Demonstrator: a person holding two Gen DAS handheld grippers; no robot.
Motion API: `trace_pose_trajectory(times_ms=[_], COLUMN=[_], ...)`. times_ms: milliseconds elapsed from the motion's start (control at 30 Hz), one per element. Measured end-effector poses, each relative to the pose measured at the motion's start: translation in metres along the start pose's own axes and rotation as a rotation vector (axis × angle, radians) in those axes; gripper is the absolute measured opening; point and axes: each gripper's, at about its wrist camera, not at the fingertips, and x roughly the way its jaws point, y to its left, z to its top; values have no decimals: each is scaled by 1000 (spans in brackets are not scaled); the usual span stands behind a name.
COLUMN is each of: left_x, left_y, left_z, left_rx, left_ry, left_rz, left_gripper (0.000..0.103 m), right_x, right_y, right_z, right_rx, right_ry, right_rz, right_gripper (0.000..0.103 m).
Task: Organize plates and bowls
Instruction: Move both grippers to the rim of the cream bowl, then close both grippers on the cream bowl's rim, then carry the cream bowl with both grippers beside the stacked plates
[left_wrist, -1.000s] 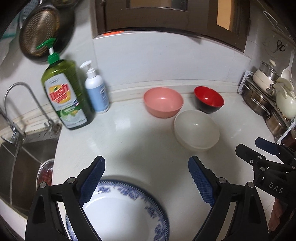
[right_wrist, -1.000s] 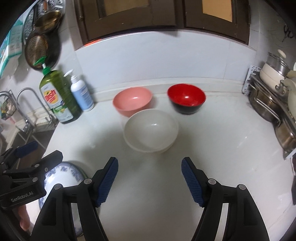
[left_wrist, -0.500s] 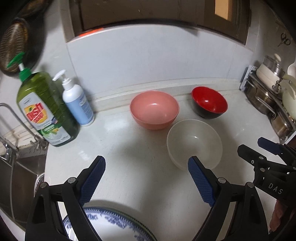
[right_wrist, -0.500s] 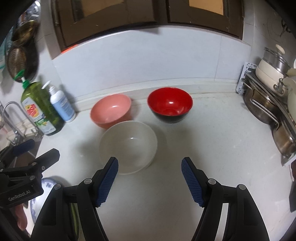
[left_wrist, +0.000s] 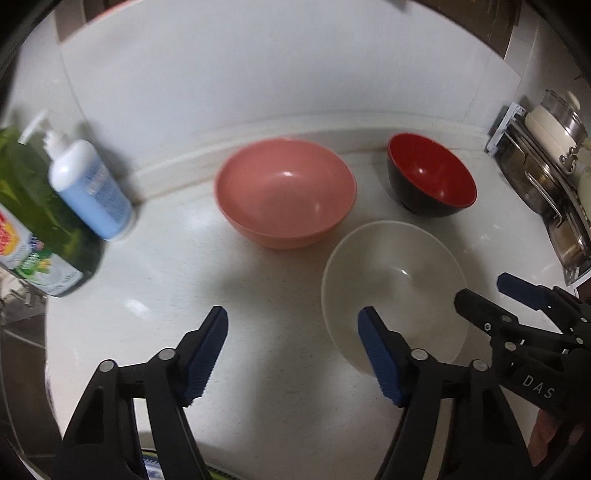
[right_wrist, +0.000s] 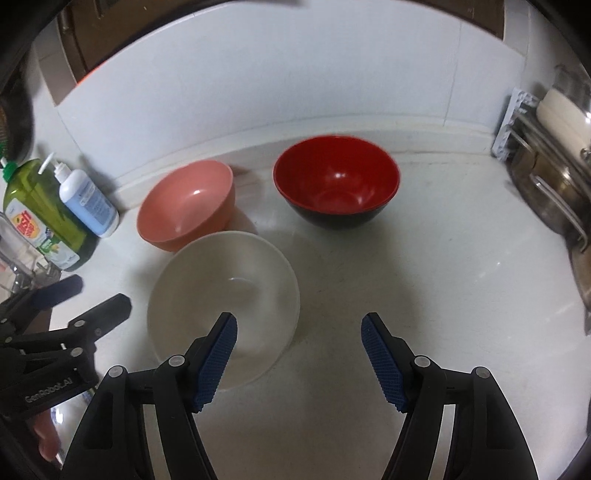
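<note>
Three bowls stand on the white counter: a pink bowl (left_wrist: 286, 194) (right_wrist: 188, 208) at the back, a red-and-black bowl (left_wrist: 430, 177) (right_wrist: 336, 181) to its right, and a white bowl (left_wrist: 393, 284) (right_wrist: 223, 291) nearest me. My left gripper (left_wrist: 293, 328) is open and empty, its right finger over the white bowl's near left rim. My right gripper (right_wrist: 299, 326) is open and empty, its left finger over the white bowl's near right rim. The blue-patterned plate is almost out of view below the left gripper.
A green dish-soap bottle (left_wrist: 33, 221) (right_wrist: 40, 218) and a blue pump bottle (left_wrist: 90, 188) (right_wrist: 88, 201) stand at the back left by the sink. A rack of steel pots (left_wrist: 554, 192) (right_wrist: 550, 184) lines the right edge. A backsplash wall (left_wrist: 277, 74) closes the back.
Both grippers have moved forward toward the bowls, which now look larger and closer. The blue-patterned plate has slid out of the left wrist view. Both grippers stay open.
</note>
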Motion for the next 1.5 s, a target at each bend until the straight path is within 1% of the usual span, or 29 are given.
trace_pose_trajectory(times_ms=[67, 100, 167, 200, 267, 300, 367, 400, 467, 667, 767, 867, 1067, 1200, 1400, 1500], left_x=[8, 13, 20, 23, 28, 31, 33, 35, 37, 39, 39, 36, 21, 1, -21, -30], left_y=[-2, -3, -5, -5, -6, -6, -7, -7, -8, -11, -13, -14, -15, -17, -17, -17], left_z=[1, 2, 2, 3, 3, 3, 4, 4, 4, 5, 5, 3, -5, -16, -38, -50], left_rx=[-1, -1, -4, -7, -14, -19, -23, -25, -24, -20, -13, -7, -18, -19, -14, -5], left_ry=[26, 38, 55, 62, 72, 80, 89, 94, 99, 100, 104, 102, 92, 76, 80, 90], left_rz=[-15, -21, -31, -34, -48, -56, -68, -69, -71, -89, -90, -83, -99, -108, -117, -124], left_gripper=[63, 62, 58, 57, 48, 46, 40, 37, 25, 13, 10, 10, 10, 11, 11, 11], right_x=[8, 13, 20, 22, 28, 31, 35, 36, 39, 40, 41, 40, 28, 12, -12, -22], right_y=[-1, -1, -1, -1, 2, 2, 1, 1, 2, 0, 1, 2, 2, 3, 5, 6], right_z=[2, 3, 3, 4, 4, 4, 4, 4, 3, 3, 3, 3, -1, -10, -28, -36], right_rx=[8, 14, 20, 21, 20, 20, 21, 23, 23, 19, 16, 8, -6, -27, -61, -72], right_ry=[20, 32, 53, 58, 72, 77, 85, 88, 96, 108, 113, 115, 111, 113, 128, 132], right_rz=[12, 18, 24, 26, 27, 28, 28, 32, 32, 51, 61, 58, 59, 64, 92, 91], right_gripper=[66, 65, 58, 57, 50, 49, 40, 38, 29, 14, 12, 12, 12, 12, 12, 12])
